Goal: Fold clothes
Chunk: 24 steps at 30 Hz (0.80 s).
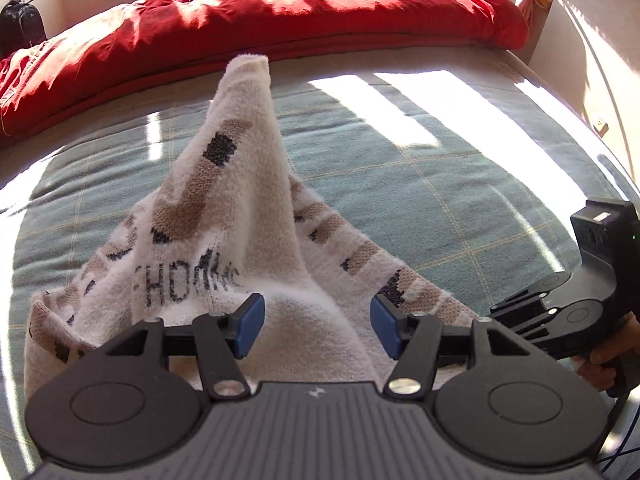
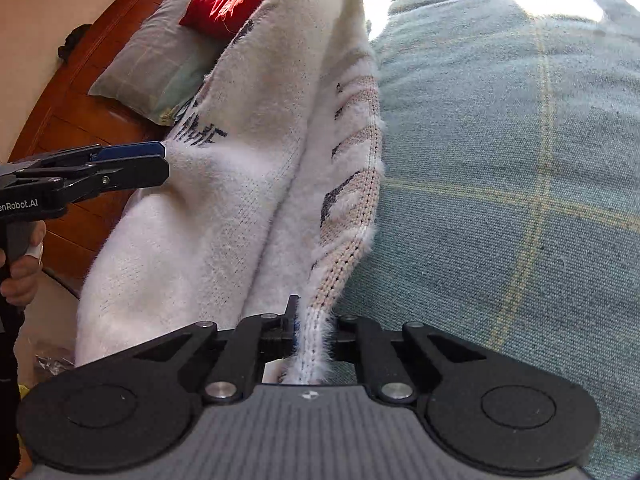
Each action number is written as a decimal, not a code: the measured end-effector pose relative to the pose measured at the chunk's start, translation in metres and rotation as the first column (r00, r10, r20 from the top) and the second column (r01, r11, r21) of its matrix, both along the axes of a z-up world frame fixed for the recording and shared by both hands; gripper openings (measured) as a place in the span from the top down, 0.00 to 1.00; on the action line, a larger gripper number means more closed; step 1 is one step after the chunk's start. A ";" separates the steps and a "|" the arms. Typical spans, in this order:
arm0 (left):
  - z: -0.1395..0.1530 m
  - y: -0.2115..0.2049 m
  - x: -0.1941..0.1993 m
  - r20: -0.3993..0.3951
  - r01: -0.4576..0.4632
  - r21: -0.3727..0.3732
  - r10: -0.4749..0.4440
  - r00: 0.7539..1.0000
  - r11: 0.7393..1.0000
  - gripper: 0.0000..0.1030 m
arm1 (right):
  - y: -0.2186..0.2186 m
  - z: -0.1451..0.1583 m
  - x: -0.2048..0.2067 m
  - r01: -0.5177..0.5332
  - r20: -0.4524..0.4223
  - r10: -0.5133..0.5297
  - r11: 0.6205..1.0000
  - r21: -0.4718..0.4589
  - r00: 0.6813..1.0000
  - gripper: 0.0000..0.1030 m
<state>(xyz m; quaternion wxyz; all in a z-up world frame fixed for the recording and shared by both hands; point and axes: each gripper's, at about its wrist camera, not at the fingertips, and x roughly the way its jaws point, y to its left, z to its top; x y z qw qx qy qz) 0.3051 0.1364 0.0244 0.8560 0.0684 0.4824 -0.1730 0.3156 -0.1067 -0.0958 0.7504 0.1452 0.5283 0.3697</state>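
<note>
**Right wrist view: sweater edge clamped, fold unfinished**

Right claw (image 2: pixel 314 330) pinches the ribbed edge of the white sweater (image 1: pixel 224 208), which lies bunched and peaked on the bed (image 1: pixel 440 200). Left claw (image 1: pixel 318 326) is wide, holding nothing, just above the sweater. No neat fold shows; flattening and folding remain.

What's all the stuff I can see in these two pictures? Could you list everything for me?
sweater: one, fuzzy white with tan and dark marks, bunched on the bed
bedspread: one, pale green check, under the sweater
quilt: one, red, at the far side of the bed
pillow: one, grey-green, against the headboard
headboard: one, reddish wood
left gripper: black, blue pads, open above the sweater
right gripper: black, shut on the sweater's edge
hand: one, holding the left gripper's handle
</note>
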 end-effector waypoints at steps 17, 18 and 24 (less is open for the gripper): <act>0.013 -0.047 -0.093 0.003 0.149 0.060 -0.149 0.989 0.987 0.31 | -0.097 0.098 -0.051 0.089 0.288 0.082 0.841 -0.534 0.954 0.92; 0.013 -0.053 -0.097 0.004 0.159 0.057 -0.160 0.987 0.986 0.31 | -0.106 0.101 -0.054 0.101 0.292 0.081 0.824 -0.558 0.953 0.92; 0.011 -0.067 -0.109 -0.005 0.187 0.052 -0.187 0.982 0.981 0.31 | -0.162 0.109 -0.064 0.194 0.329 0.071 0.683 -0.704 0.942 0.92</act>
